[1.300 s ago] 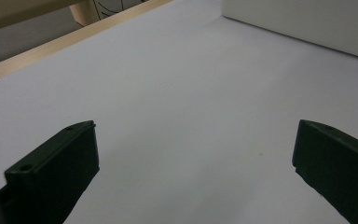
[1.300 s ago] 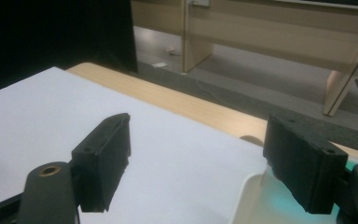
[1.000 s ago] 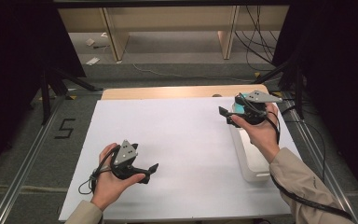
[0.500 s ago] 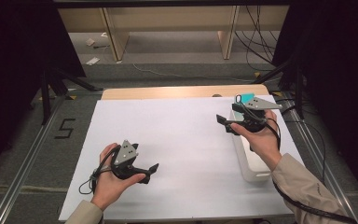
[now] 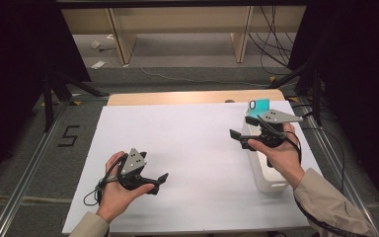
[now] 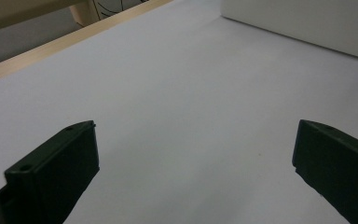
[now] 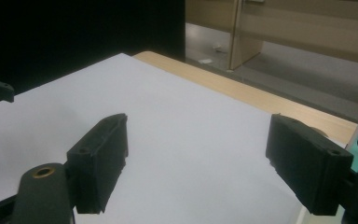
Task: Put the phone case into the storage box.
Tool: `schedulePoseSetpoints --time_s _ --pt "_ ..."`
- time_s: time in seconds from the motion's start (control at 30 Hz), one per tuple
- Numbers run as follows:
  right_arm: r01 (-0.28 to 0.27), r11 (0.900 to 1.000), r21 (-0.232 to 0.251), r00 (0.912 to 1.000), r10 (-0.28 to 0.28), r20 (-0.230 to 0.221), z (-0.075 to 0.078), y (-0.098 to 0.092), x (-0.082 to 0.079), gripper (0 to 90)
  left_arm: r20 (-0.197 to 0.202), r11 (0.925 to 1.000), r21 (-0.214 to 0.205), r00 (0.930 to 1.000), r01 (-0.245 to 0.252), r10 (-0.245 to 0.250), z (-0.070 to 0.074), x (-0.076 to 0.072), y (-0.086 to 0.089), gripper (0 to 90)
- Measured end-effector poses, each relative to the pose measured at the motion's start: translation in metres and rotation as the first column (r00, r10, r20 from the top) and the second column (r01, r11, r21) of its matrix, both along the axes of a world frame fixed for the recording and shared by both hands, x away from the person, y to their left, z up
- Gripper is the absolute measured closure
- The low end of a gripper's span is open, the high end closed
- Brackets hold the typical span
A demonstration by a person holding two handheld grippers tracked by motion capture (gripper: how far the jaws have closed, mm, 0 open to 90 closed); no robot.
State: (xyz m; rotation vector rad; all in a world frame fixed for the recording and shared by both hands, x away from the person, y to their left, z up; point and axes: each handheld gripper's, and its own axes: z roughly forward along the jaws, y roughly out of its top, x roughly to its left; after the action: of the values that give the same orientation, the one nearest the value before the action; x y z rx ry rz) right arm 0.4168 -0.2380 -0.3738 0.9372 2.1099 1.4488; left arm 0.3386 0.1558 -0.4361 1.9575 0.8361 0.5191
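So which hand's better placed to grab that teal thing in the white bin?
Right. The right gripper hangs open over the white bin, beside the teal item. The left gripper sits open far across the white sheet.

The bench (image 5: 177, 97) is light wood, its bare edge showing at 12 o'clock. A large white sheet (image 5: 192, 163) covers nearly all of it. On the sheet, at 3 o'clock, sits 1 long white tray (image 5: 266, 180), running from near edge toward far edge, with a teal item (image 5: 259, 105) at its far end.

Dim, soft pictures; dark surroundings, faint shadows.
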Motion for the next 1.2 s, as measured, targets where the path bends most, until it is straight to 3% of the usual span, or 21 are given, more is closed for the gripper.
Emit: schedulePoseSetpoints --time_s 0.33,1.2 --pt "-0.017 0.9998 -0.006 0.9996 0.017 0.023 -0.002 -0.011 -0.012 20.8 -0.001 1.0 0.0 1.0 0.0 0.0 0.0 0.0 0.0 0.0" --pt "-0.054 0.9984 0.017 0.9983 0.053 0.025 -0.008 -0.029 -0.036 19.5 0.001 1.0 -0.001 1.0 -0.006 0.006 0.0 0.0 0.001 0.0"
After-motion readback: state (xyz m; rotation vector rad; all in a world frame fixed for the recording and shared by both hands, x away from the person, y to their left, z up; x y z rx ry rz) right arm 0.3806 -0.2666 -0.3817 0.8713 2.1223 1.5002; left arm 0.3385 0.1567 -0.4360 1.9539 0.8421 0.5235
